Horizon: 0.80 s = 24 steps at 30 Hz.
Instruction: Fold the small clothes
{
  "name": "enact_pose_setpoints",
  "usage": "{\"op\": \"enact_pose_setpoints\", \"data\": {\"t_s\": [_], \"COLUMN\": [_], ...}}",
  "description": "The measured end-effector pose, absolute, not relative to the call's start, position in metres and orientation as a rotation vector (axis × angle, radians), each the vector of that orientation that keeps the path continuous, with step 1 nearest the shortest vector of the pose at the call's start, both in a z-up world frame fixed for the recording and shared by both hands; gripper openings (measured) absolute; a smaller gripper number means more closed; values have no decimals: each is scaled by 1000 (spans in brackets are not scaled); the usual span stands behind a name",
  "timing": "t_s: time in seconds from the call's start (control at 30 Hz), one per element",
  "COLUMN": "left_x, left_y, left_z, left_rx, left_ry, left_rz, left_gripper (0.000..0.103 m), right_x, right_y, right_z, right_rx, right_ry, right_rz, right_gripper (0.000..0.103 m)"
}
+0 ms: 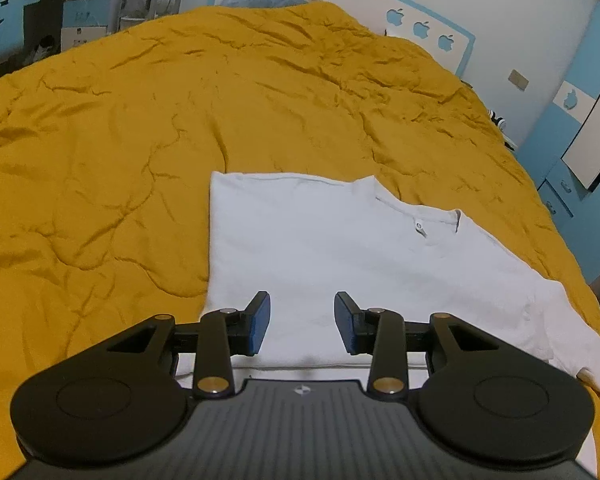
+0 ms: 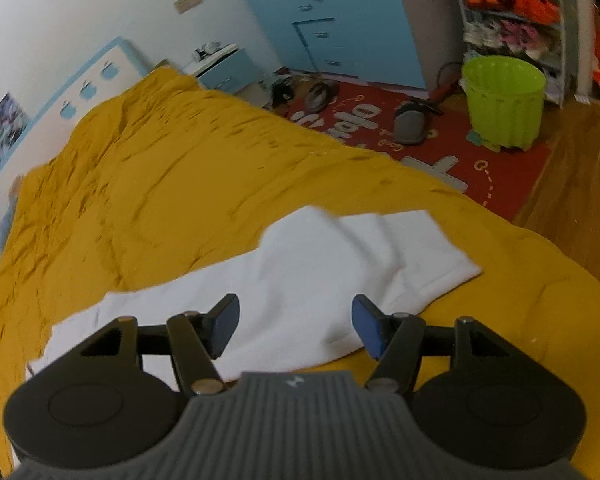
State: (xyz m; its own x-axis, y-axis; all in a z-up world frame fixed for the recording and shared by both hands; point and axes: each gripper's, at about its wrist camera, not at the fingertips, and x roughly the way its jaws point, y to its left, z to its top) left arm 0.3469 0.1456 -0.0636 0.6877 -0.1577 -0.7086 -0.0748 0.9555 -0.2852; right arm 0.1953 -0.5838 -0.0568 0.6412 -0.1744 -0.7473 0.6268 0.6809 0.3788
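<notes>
A small white shirt (image 1: 332, 248) lies flat on the mustard-yellow bedspread (image 1: 140, 120), its left side folded to a straight edge and its snap-button collar toward the right. My left gripper (image 1: 302, 322) hovers over the shirt's near hem, open, with nothing between its blue pads. In the right wrist view the same white shirt (image 2: 320, 276) stretches across the bedspread (image 2: 160, 200), one sleeve reaching out to the right. My right gripper (image 2: 296, 326) stands open above the shirt's near edge and holds nothing.
The bed's right edge drops to a wood floor and a red rug (image 2: 440, 148) with slippers (image 2: 410, 122) and a green bin (image 2: 504, 100). A blue-and-white headboard (image 1: 428, 32) and blue drawers (image 2: 320, 36) stand behind. Bare bedspread surrounds the shirt.
</notes>
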Motion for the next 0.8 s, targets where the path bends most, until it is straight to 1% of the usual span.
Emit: {"op": "enact_pose_setpoints", "data": {"t_s": [0.27,0.4,0.5,0.57,0.63,0.67,0.7,0.73,0.8], "left_x": [357,354,351,351,350,350,349,348,346], "left_y": [126,118,114,114,113,113,111,110,109], "left_z": [-82,-87,-89,-91,-92,-92,-92,-92,-91], "left_rx": [-262,-243,-217,-216,-234,-238,-237,-233,-230], "left_ry": [888,912,921,926,928,929,930,931,932], "left_rz": [6,20,21,34,37,36,33,30,24], "left_gripper": [45,46,51,52,52,52,52,52,52], "right_x": [180,179,171,169,169,170,172,173,172], "right_y": [-651,-672,-691,-698,-702,-702,-701,-700,-695], "right_z": [-91,-101,-112,-121,-131,-134,-136,-136,-128], "right_rx": [885,895,932,953,984,992,992,990,977], "right_ry": [652,655,658,680,699,704,708,711,685], "right_rz": [-535,-620,-647,-653,-634,-623,-618,-613,-601], "right_gripper": [58,55,55,55,43,41,30,15,9]}}
